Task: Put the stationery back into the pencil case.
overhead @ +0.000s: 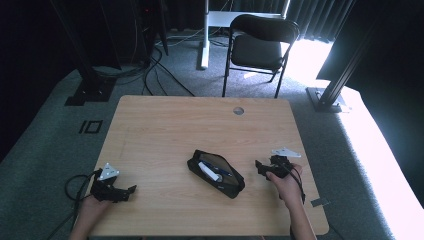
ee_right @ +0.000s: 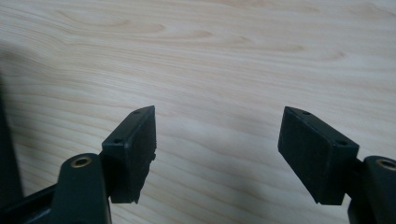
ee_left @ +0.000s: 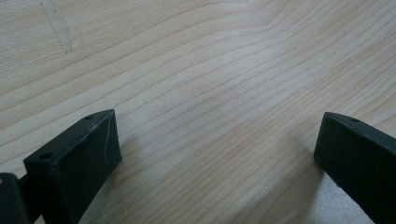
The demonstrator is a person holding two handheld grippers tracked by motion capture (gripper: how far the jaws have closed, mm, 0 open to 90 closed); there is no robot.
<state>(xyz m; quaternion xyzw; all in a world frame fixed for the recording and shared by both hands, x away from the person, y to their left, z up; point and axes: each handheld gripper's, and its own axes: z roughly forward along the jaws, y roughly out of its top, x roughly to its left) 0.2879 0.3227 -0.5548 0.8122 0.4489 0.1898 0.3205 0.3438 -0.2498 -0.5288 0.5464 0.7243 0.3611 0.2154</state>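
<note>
Your table [overhead: 165, 125] is light brown wood with wavy darker lines running through it. The pencil case [overhead: 216, 173] in the middle is black, and inside it you can see something white [overhead: 210, 172] and a blue pen [overhead: 220, 171]. Your left gripper [overhead: 131, 190] is black with a light grey plate on top. Your right gripper [overhead: 258, 165] is black too, with a grey plate. The chair [overhead: 262, 42] behind the table is black. The carpet [overhead: 45, 145] is grey.

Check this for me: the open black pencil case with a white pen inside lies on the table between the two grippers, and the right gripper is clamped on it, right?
Not clamped. The high view shows the right gripper apart from the pencil case, and the right gripper view shows its jaws open over bare table. The rest stands.
</note>
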